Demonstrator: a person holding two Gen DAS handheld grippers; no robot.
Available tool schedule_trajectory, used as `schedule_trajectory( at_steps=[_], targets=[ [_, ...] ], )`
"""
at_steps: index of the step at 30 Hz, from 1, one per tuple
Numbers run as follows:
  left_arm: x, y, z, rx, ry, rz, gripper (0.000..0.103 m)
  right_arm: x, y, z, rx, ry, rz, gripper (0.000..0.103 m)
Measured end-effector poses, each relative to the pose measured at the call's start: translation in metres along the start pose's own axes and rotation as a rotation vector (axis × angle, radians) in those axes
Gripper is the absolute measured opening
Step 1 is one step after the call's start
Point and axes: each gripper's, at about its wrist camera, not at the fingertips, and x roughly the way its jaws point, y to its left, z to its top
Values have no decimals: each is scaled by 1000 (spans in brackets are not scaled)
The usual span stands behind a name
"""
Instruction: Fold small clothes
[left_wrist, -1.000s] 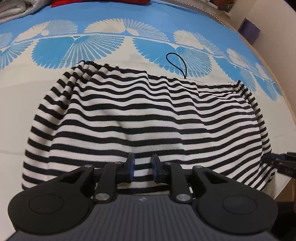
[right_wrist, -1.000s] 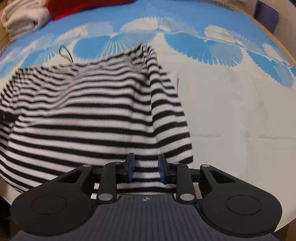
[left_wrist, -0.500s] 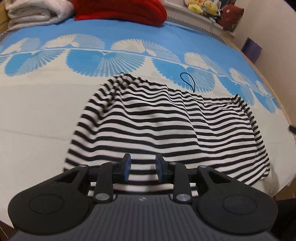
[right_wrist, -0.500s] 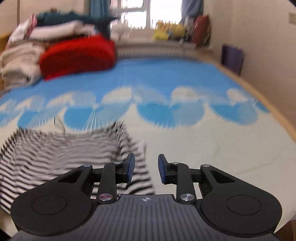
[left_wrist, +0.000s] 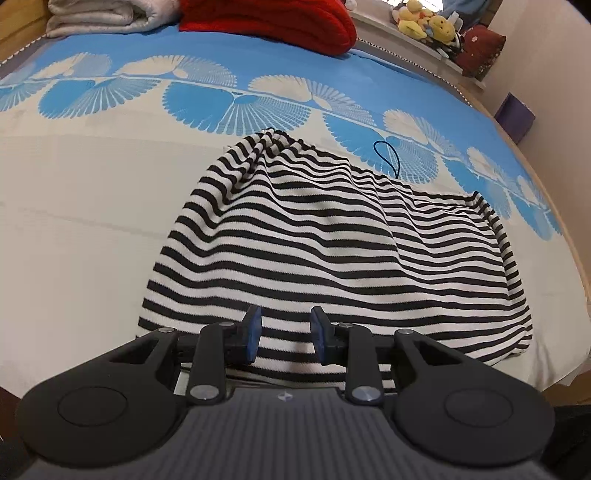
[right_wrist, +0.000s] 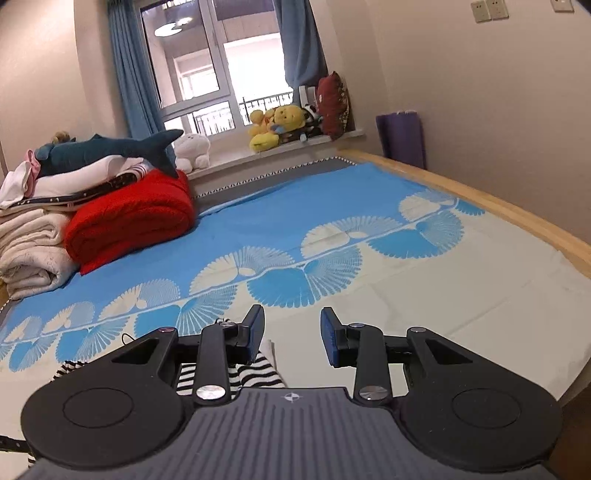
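Below left gripper (left_wrist: 285, 339) fingers, striped garment (left_wrist: 332, 251) flat, seemingly untouched; both grippers' fingers released.

Black-and-white striped knit garment (left_wrist: 332, 258), folded over into a rumpled rounded shape, spread flat on the bed's cream-and-blue fan-patterned sheet (left_wrist: 92, 221), thin black hanging loop (left_wrist: 388, 158) sticking out at far edge, near edge by the bed's side
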Motion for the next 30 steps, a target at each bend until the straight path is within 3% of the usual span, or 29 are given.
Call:
schedule_trajectory(
  at_steps=[5, 8, 10, 15, 18, 23, 25, 30],
  targets=[
    [4, -6, 0, 6, -3, 2, 32, -7, -11, 2, -54, -20, 0, 39],
    [11, -6, 0, 11, 0, 22, 32, 9, -34, -7, 30, 28, -39, 40],
    [12, -1, 0, 4, -2, 31, 32, 10, -41, -8, 45, -1, -49, 40],
    [12, 26, 2, -145, 14, -20, 32, 22, -55, -11, 112, 63, -29, 40],
    [20, 41, 0, -223, 62, -33, 32, 26, -55, -13, 116, 81, 0, 40],
    [25, 61, -13, -380, 101, -53, 44, 32, -44, -12, 78, 99, 34, 40],
    [25, 65, -19, -436, 112, -51, 56, 33, -38, -12, 61, 103, 45, 41],
    [31, 69, -29, -468, 150, 4, 58, 37, -23, -14, -2, 120, 65, 41]
  ],
)
